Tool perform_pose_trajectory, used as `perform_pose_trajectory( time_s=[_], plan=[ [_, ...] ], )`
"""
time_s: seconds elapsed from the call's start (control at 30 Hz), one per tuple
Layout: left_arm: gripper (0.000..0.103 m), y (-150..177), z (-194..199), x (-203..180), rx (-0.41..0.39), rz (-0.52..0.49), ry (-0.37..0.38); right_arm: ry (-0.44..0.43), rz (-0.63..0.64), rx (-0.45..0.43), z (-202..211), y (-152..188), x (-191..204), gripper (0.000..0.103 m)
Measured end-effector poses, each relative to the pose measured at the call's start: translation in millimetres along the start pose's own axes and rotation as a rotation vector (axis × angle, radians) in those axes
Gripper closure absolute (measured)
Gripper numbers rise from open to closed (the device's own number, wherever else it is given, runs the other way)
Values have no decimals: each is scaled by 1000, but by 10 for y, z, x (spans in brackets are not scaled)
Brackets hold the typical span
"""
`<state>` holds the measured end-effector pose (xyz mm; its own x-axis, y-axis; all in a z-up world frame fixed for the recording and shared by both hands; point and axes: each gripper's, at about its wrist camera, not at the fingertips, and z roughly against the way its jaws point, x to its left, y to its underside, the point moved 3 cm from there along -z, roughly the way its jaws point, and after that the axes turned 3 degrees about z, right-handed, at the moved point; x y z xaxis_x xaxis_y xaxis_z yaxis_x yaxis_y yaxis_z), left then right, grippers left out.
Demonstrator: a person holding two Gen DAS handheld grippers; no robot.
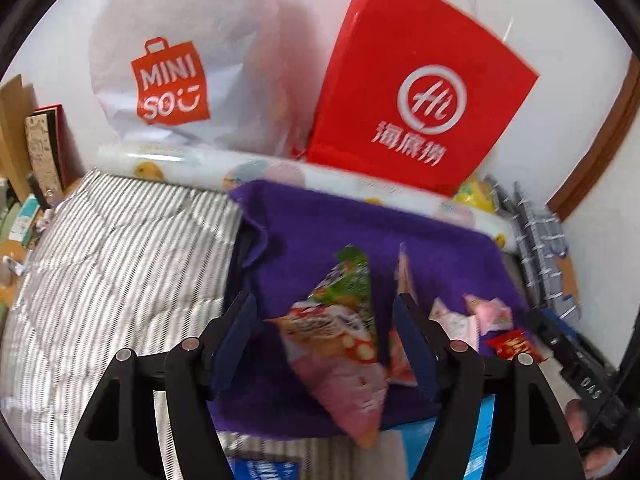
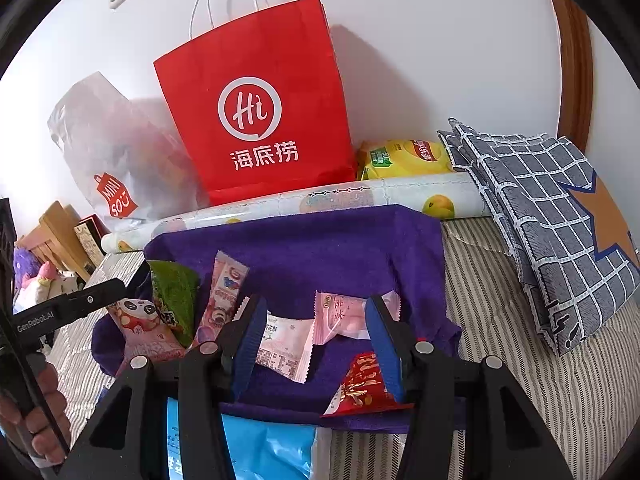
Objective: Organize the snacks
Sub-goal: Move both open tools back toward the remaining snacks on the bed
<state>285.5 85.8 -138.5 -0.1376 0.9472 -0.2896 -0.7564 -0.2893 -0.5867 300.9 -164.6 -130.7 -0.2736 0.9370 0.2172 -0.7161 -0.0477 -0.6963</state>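
Several snack packets lie on a purple towel (image 1: 320, 224) (image 2: 320, 248) on a striped bed. My left gripper (image 1: 324, 320) is open, its jaws on either side of a pink and green panda packet (image 1: 340, 340), not touching it; that packet also shows in the right wrist view (image 2: 140, 328). A pink wafer stick (image 2: 226, 292) lies beside it. My right gripper (image 2: 316, 320) is open above a white nougat packet (image 2: 286, 344) and a pink packet (image 2: 344, 316). A red packet (image 2: 362, 384) lies under its right finger (image 2: 384, 344).
A red paper bag (image 2: 256, 108) and a white MINISO bag (image 1: 176, 60) stand against the wall behind a rolled fruit-print mat (image 2: 360, 196). A yellow chip bag (image 2: 404, 158) and a checked grey pillow (image 2: 552, 220) lie right. Blue packaging (image 2: 264, 448) sits nearest. Boxes (image 1: 44, 148) stand left.
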Motion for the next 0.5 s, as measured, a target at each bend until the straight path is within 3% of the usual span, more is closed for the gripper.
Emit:
perform_pose_trajectory(
  time_s=[0.23,0.37,0.4,0.47,0.5],
  plan=[
    [33,197,-258,-63,158,-64,-19,1,8,3,-5,8,18,54],
    [50,290,-374,-102,196,-60,4,-2,13,-1,17,4,26,54],
    [51,293,-370,-108,182,-63,1,-2,12,-2,23,3,24,54],
    [67,282,-338,-115,153,-70,1,-4,10,-4,34,0,18,54],
    [67,270,-331,-114,150,-69,2,-5,8,-4,39,-1,16,54]
  ],
)
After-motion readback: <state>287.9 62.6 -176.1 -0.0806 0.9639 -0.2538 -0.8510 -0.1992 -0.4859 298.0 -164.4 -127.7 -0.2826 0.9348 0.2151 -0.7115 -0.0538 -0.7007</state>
